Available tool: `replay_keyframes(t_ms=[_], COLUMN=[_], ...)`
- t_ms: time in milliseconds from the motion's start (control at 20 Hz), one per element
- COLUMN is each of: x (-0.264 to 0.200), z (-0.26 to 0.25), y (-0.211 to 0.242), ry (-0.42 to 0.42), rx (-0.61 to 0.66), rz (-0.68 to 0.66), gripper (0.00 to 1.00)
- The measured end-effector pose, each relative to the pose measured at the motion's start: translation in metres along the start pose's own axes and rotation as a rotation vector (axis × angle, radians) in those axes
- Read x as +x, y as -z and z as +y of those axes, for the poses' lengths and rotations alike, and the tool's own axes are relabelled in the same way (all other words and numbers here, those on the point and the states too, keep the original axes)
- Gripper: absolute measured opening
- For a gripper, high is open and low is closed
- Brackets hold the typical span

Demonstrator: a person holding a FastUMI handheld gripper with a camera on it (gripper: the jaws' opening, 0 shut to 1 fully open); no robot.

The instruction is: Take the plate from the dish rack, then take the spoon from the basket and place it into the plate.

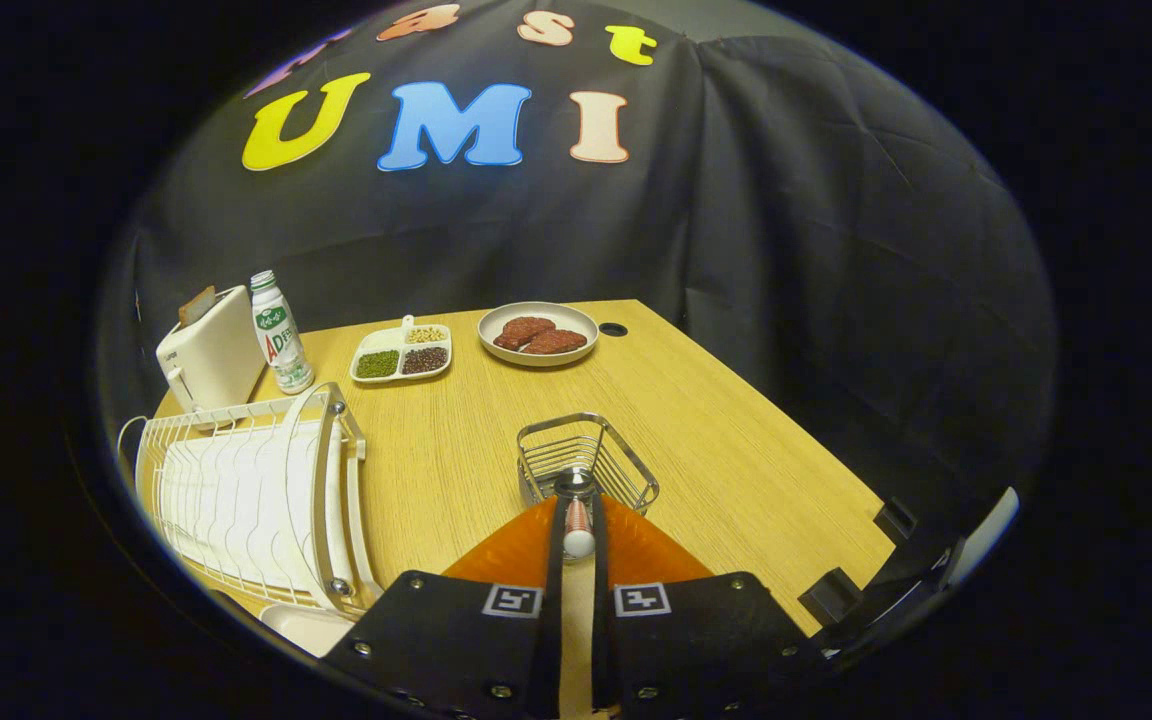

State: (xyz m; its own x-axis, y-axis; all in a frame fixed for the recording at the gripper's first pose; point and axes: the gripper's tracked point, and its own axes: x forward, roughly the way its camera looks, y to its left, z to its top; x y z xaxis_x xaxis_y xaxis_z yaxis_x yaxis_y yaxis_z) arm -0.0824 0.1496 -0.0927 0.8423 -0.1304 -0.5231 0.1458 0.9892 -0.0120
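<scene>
Clamping tight, the gripper (577,520) pinches the spoon (577,512) between its fingers, just short of the wire basket (591,455)

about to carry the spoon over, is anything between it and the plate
Nothing visible: the gripper is shut on the spoon by the basket; bare table lies toward the plate, dish rack beside it.

A staged kitchen booth: wooden table (736,440) with toaster (208,350), dish rack (246,500), plated meat (539,334), black cloth backdrop (786,200).
</scene>
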Motion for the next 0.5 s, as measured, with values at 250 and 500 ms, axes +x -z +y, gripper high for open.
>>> replay_keyframes(t_ms=[250,500], x=[-0.009,-0.032], z=[-0.002,-0.008], y=[-0.006,-0.018], ry=[0.010,0.013], rx=[-0.017,-0.013], rz=[-0.014,-0.046], gripper=[0.07,0.07])
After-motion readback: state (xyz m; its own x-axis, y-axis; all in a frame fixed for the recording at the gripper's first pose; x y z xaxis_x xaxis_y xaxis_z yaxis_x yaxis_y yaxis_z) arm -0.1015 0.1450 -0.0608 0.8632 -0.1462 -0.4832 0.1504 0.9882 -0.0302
